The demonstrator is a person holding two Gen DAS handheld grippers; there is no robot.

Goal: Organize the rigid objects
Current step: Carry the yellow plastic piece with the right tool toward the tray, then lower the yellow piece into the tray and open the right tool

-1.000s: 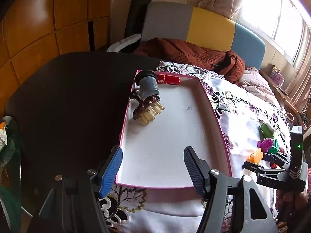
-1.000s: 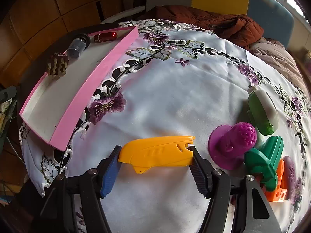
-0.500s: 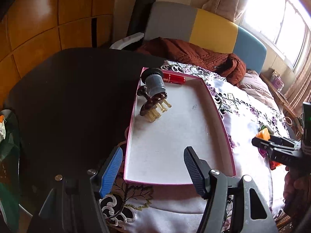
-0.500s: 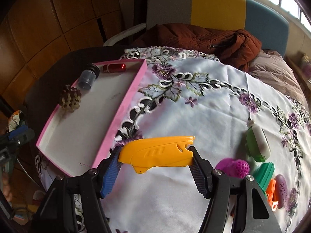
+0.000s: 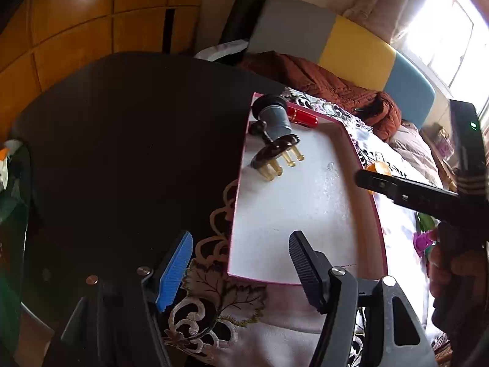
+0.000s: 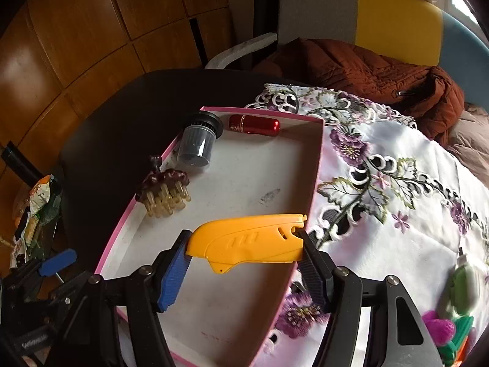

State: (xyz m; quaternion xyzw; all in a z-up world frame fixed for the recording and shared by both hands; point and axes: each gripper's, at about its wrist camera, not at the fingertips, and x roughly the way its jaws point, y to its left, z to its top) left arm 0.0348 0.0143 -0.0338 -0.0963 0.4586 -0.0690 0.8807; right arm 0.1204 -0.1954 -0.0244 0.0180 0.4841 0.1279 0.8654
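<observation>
My right gripper (image 6: 244, 250) is shut on a yellow plastic piece (image 6: 247, 241) and holds it above the near right part of the pink-rimmed white tray (image 6: 318, 165). In the tray lie a red cylinder (image 6: 255, 124), a grey ribbed cap (image 6: 198, 140) and a brown comb with amber teeth (image 6: 165, 192). My left gripper (image 5: 241, 263) is open and empty at the tray's near edge (image 5: 259, 278). The right gripper (image 5: 406, 189) also shows in the left wrist view, over the tray's right rim, with the yellow piece (image 5: 377, 168) peeking behind it.
The tray sits partly on a dark round table (image 5: 122, 153) and a floral white cloth (image 6: 397, 198). Green, purple and orange toys (image 6: 452, 327) lie on the cloth at the right. A brown jacket (image 6: 366, 64) and a chair stand behind. Clutter sits at the far left (image 6: 33, 208).
My right gripper has carried the yellow piece left, from over the cloth to above the tray. My left gripper has shifted left, so the tray sits further right in its view.
</observation>
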